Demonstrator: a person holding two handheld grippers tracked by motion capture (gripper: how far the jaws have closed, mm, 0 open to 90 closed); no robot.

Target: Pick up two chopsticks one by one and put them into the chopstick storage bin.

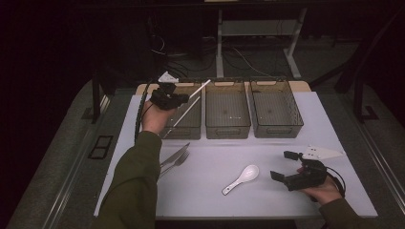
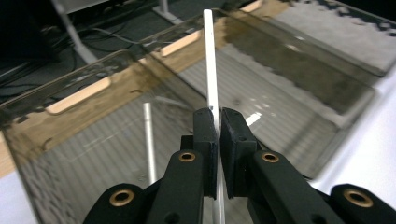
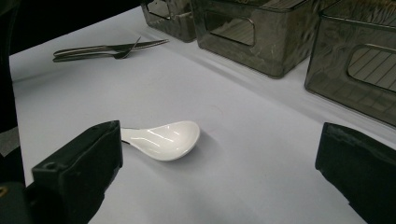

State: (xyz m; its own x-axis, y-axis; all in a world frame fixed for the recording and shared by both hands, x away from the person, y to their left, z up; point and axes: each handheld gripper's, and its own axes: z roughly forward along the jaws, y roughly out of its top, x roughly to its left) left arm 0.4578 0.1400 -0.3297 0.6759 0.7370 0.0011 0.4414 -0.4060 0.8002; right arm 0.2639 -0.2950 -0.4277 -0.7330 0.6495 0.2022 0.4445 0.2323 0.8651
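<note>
Chopstick point(image 2: 211, 60) sits clamped between the jaws of your left gripper point(image 2: 218, 122), a thin white stick held up over the leftmost bin point(image 1: 193, 121) of three grey bins at the far side of the white mat point(image 1: 286, 191). A second chopstick point(image 2: 149, 140) lies inside that same bin, leaning along its floor. Your right gripper point(image 3: 219, 163) rests near the mat's right front corner with its jaws spread wide and nothing between the pads. Just ahead of it lies the white ceramic spoon point(image 3: 163, 139), bowl up on the mat, touching neither jaw. A knife and fork point(image 1: 174, 158) lie together beside your left sleeve point(image 1: 131, 191).
</note>
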